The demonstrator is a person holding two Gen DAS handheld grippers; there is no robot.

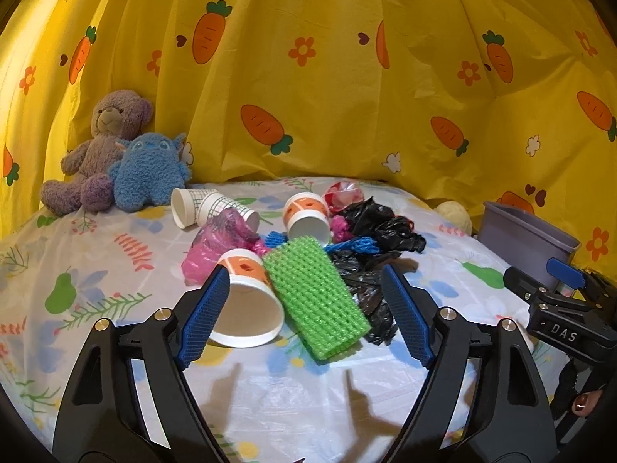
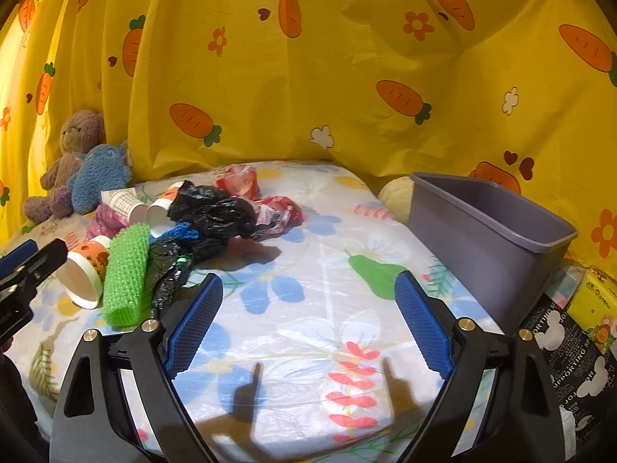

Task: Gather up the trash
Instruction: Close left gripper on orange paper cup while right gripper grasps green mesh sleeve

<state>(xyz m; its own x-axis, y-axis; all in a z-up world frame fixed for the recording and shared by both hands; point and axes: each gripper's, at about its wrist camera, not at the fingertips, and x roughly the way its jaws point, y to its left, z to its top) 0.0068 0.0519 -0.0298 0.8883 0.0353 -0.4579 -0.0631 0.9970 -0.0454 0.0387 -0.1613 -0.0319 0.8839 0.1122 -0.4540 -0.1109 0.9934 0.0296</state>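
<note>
A pile of trash lies on the flowered sheet [image 1: 115, 270]. The nearest pieces are an orange-and-white paper cup [image 1: 246, 308] on its side, a green foam net [image 1: 316, 301] and a crumpled black bag [image 1: 370, 297]. My left gripper [image 1: 304, 270] is open, with its pads on either side of the cup and net and not pressing on them. Farther back are a pink bag [image 1: 219, 243], more cups [image 1: 308, 216], a blue net [image 1: 347, 245] and a red wrapper [image 1: 343, 193]. My right gripper [image 2: 308, 276] is open over bare sheet, left of the empty grey bin [image 2: 482, 231].
A purple teddy bear [image 1: 104, 146] and a blue plush toy [image 1: 150, 169] sit at the back left against the yellow carrot curtain [image 1: 347, 77]. A pale plush ball [image 2: 397, 196] lies behind the bin. A yellow box [image 2: 594, 301] and a black printed bag [image 2: 567, 359] are at the right.
</note>
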